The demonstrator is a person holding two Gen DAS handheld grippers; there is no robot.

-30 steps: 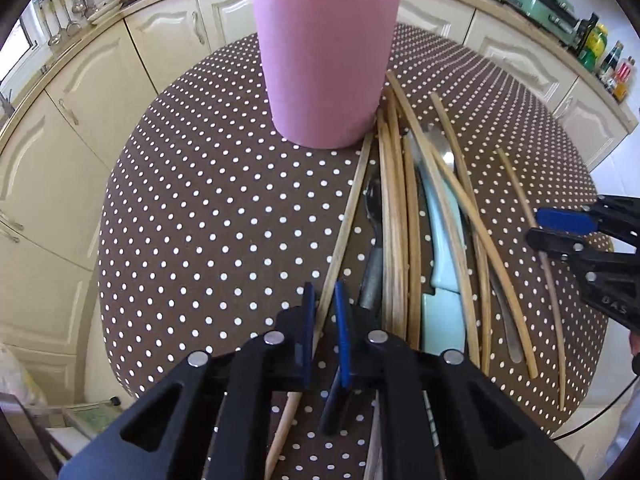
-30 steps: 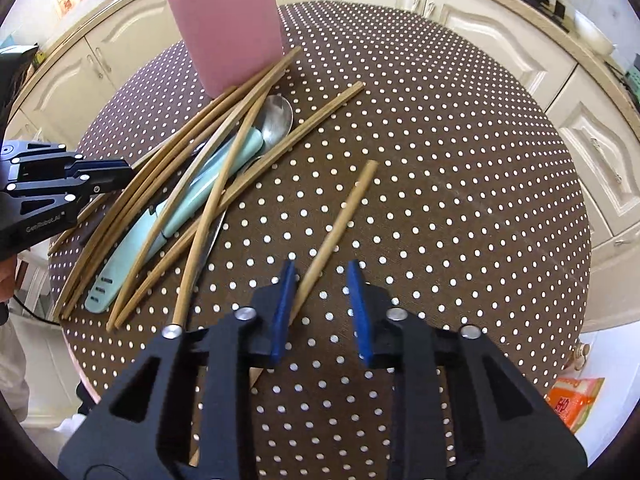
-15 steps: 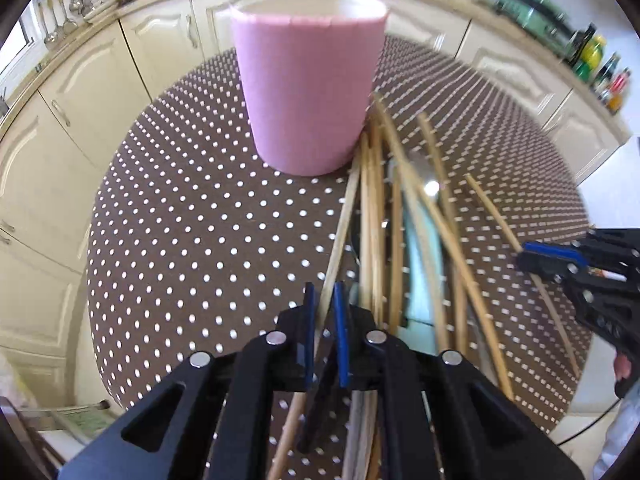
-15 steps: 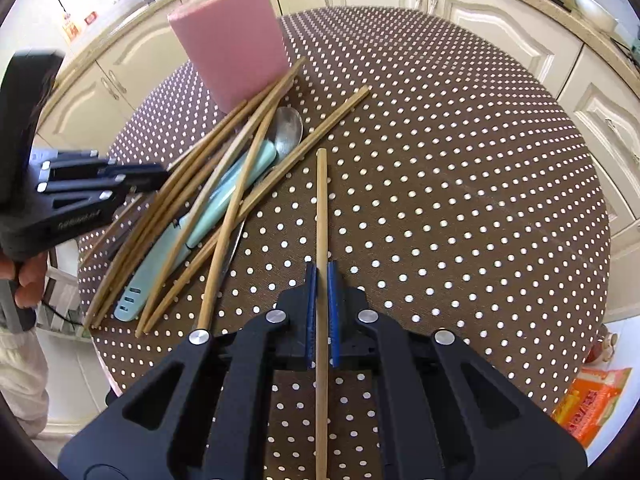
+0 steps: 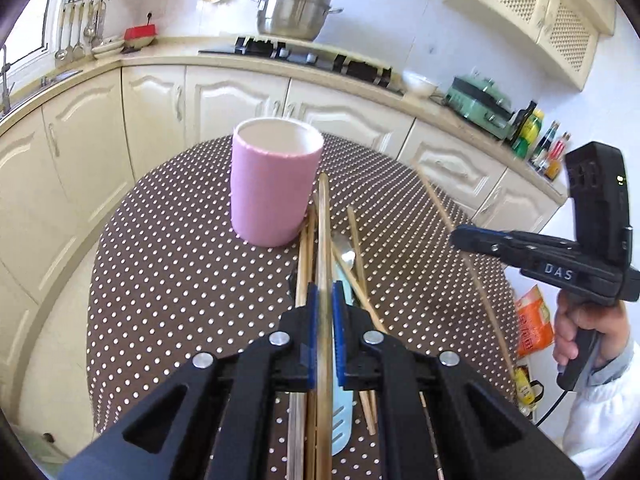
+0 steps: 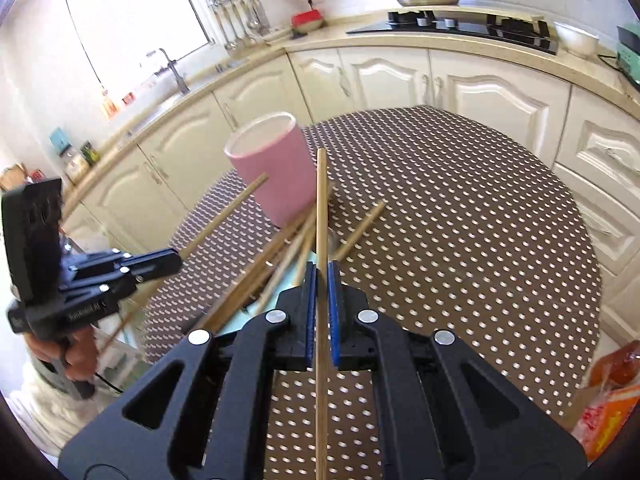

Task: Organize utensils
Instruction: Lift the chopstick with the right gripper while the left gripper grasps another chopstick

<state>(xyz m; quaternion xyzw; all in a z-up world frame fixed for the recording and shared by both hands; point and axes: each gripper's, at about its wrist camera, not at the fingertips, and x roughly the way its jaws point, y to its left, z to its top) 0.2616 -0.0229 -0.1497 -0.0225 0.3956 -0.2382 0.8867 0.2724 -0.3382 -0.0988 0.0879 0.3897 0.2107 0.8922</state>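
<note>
A pink cup (image 5: 275, 184) (image 6: 274, 172) stands upright on the round brown dotted table (image 5: 168, 264) (image 6: 460, 220). My left gripper (image 5: 325, 300) is shut on a wooden chopstick (image 5: 323, 240) that points toward the cup's right side. My right gripper (image 6: 320, 280) is shut on another chopstick (image 6: 321, 208), lifted off the table and aimed at the cup. Each gripper shows in the other's view: the right one (image 5: 460, 236) with its chopstick (image 5: 452, 220), the left one (image 6: 176, 258) too. A pile of chopsticks (image 6: 280, 256), a teal-handled utensil (image 5: 344, 412) and a metal spoon (image 5: 347, 256) lies by the cup.
Cream kitchen cabinets (image 5: 224, 104) curve behind the table, with a stove (image 6: 452, 24) and steel pot (image 5: 294, 10) on the counter. An orange packet (image 6: 612, 396) lies on the floor to the right. A person's hand (image 5: 580, 332) grips the right tool.
Both grippers have risen and tilted up, each lifting its chopstick off the table. The right jaws closed on their chopstick; the views now take in the counter and wall.
</note>
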